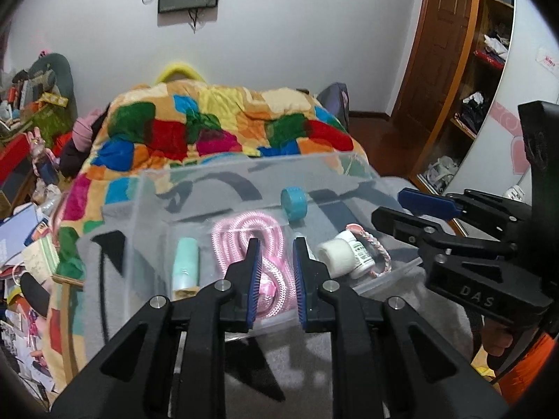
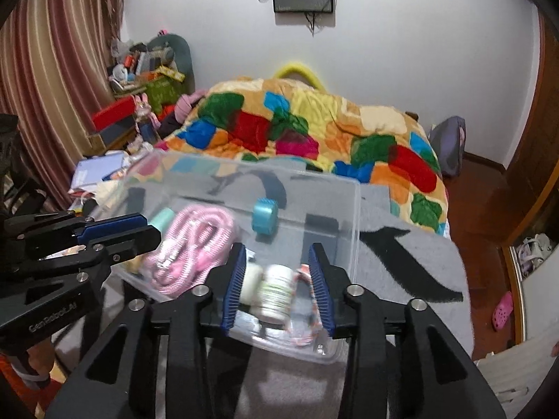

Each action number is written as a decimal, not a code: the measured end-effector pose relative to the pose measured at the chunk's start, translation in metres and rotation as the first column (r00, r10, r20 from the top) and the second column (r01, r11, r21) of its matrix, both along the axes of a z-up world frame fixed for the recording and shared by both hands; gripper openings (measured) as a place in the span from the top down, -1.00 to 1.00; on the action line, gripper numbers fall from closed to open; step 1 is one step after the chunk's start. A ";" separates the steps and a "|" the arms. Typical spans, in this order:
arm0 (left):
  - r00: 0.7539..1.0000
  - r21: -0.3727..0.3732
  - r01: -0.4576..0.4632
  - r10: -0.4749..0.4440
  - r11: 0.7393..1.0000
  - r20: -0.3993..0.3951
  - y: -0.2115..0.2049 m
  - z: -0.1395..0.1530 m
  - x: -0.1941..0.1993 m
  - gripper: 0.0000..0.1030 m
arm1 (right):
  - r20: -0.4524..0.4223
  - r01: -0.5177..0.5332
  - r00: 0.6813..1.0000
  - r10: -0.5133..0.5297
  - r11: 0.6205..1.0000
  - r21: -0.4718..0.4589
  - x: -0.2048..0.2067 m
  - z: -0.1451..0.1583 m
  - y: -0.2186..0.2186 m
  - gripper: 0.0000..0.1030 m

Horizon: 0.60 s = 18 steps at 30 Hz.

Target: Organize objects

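Rope (image 1: 249,244) in box (image 1: 146,209), tape (image 1: 293,202) behind, bottle (image 1: 356,255) right.

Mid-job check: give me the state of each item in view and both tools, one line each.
Clear bin: lidless, tilted up off the grey blanket.
Pink rope: coiled inside the bin.
Blue tape roll: in the bin, standing on edge.
Mint tube: lying in the bin.
White bottle: lying on its side in the bin.
Left tool: open.
Right tool: open.

A clear plastic box (image 1: 146,209) holds a coiled pink rope (image 1: 244,241) at its middle. Left of the rope lies a mint tube (image 1: 186,265); right of it, a white tape roll (image 1: 335,256) and pill bottle (image 1: 360,255) (on its side), behind it a teal tape roll (image 1: 294,204).
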<state>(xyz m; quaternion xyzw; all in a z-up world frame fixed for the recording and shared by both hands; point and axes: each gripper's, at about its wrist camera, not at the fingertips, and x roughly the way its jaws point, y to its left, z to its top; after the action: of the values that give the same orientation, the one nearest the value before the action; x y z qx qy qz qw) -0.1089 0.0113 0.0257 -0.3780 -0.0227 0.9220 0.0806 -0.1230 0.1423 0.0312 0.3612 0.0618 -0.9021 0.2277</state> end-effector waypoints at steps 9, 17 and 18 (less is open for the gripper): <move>0.993 -0.013 -0.043 0.041 0.999 -0.107 -0.010 0.020 0.044 -0.27 | -0.109 -0.030 0.994 0.024 0.998 -0.050 0.048 0.023 0.004 -0.22; 0.990 -0.005 -0.072 0.071 0.997 -0.122 -0.016 0.010 0.076 -0.58 | -0.143 -0.012 0.990 -0.001 0.996 -0.092 0.079 0.015 0.013 -0.61; 0.990 -0.005 -0.074 0.073 0.997 -0.120 -0.016 0.008 0.078 -0.60 | -0.136 -0.012 0.991 -0.001 0.996 -0.090 0.080 0.012 0.014 -0.61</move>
<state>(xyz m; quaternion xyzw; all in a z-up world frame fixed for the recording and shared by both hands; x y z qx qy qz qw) -0.0309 -0.0047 0.0338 -0.3214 -0.0273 0.9454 0.0460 -0.0432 0.1562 0.0428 0.2880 0.0372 -0.9259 0.2417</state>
